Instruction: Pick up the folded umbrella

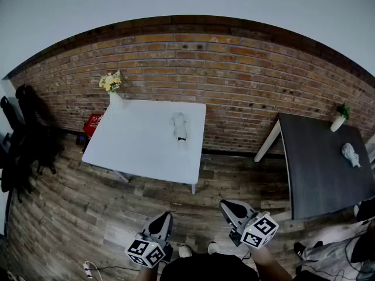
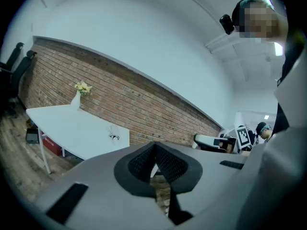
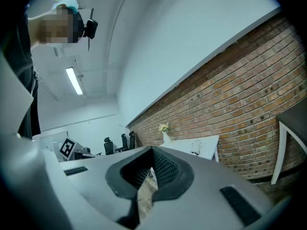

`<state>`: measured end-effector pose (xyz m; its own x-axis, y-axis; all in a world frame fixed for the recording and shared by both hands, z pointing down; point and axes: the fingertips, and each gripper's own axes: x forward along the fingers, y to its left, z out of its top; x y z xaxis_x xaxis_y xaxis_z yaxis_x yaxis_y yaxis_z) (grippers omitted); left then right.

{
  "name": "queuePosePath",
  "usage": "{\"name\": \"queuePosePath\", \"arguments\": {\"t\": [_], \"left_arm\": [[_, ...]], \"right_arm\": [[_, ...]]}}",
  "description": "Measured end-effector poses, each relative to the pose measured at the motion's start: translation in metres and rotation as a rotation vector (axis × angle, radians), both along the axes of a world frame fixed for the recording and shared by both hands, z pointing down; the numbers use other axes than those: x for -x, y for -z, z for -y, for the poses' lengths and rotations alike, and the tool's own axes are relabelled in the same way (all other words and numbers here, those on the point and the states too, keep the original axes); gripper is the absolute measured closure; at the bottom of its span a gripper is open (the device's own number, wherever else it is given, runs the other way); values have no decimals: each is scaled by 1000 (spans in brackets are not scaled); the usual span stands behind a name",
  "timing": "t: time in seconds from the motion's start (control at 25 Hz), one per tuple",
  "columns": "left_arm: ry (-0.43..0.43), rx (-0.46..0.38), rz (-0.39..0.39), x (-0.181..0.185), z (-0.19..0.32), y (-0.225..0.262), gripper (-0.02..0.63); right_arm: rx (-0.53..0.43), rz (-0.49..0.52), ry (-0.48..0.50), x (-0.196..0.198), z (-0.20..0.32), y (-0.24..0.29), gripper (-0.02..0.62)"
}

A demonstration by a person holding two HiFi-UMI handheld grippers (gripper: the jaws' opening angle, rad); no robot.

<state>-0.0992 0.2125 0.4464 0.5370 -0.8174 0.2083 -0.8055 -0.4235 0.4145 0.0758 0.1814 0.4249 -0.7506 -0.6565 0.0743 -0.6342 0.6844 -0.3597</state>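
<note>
From the head view, you stood well back from the white desk [image 1: 135, 151], and the folded umbrella [image 1: 180, 126] lay on it towards its right edge, untouched. Its long axis ran roughly away from you towards the brick wall [image 1: 234, 81], with a small dark part at the nearer end (handle or strap, too small to tell). Both tools were low in front of you: the left hand-held gripper [image 1: 164, 218] and the right hand-held gripper [image 1: 228, 206] were far short of the desk. By my reading, nothing of the pickup was done; the approach, the grasp and the lift all remained.

In the left gripper view, the jaws of the left hand-held gripper [image 2: 154, 163] were closed on nothing, and the umbrella [image 2: 113, 135] showed pale, far off on the desk.

In the right gripper view, the right hand-held gripper [image 3: 151, 169] was also closed and empty, the umbrella [image 3: 195, 147] small in the distance.
</note>
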Motion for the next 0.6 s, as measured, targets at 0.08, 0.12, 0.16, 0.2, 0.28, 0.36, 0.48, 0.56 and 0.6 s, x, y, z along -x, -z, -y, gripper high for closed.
{"name": "queuePosePath", "arguments": {"t": [0.08, 0.12, 0.16, 0.2, 0.28, 0.36, 0.48, 0.56, 0.6], "left_arm": [[10, -7, -4, 1, -1, 2, 592], [13, -11, -4, 2, -2, 2, 592], [14, -14, -4, 2, -2, 3, 592], [15, -16, -3, 3, -2, 3, 592], [17, -21, -2, 7, -2, 5, 592], [18, -26, -5, 10, -3, 6, 592], [18, -30, -20, 16, -6, 6, 592], [17, -29, -34, 21, -8, 4, 592], [18, -28, -40, 24, -9, 4, 592]], "right_arm": [[-3, 2, -3, -3, -1, 1, 574], [-5, 2, -5, -5, -1, 1, 574], [-7, 1, -8, -6, -1, 1, 574], [-7, -1, -13, -6, -1, 1, 574], [-3, -2, -30, -7, -1, 0, 574], [9, 8, -56, -8, 0, -1, 574], [30, 51, -90, -13, -1, -1, 572], [40, 62, -110, -14, -2, -2, 572], [44, 64, -118, -14, -3, -2, 572]]}}
